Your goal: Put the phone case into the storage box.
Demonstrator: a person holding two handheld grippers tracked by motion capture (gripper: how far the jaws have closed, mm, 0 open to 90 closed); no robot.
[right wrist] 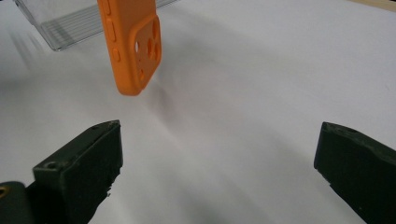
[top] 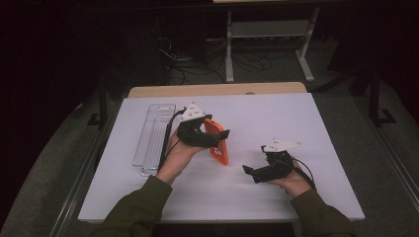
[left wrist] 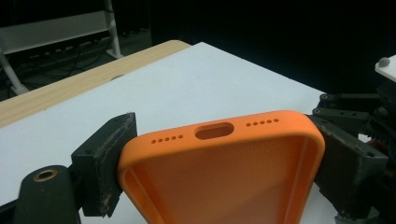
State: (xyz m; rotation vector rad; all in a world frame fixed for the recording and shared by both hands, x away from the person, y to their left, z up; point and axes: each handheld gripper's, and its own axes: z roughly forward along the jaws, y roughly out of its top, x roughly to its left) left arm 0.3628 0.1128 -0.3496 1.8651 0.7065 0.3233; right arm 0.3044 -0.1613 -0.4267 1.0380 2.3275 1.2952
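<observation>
An orange phone case [top: 220, 154] is held off the white table, standing on edge, with my left gripper [top: 213, 138] shut on it. In the left gripper view the case [left wrist: 224, 186] shows its hollow inside and port cutouts, and the black pads [left wrist: 109, 161] press on its two long sides. My right gripper [top: 254, 165] hovers low over the table to the right of the case, pointing left toward it, jaws wide open with nothing between them. In the right gripper view the case [right wrist: 133, 46] hangs ahead, its camera cutout facing me, beyond the open gripper [right wrist: 219, 163].
A clear plastic box [top: 154, 136] lies along the left part of the white tabletop [top: 281, 118]; it also appears as the clear box [right wrist: 70, 23] behind the case. A wooden strip [top: 217, 90] borders the far edge. Beyond it are table legs and cables on a dark floor.
</observation>
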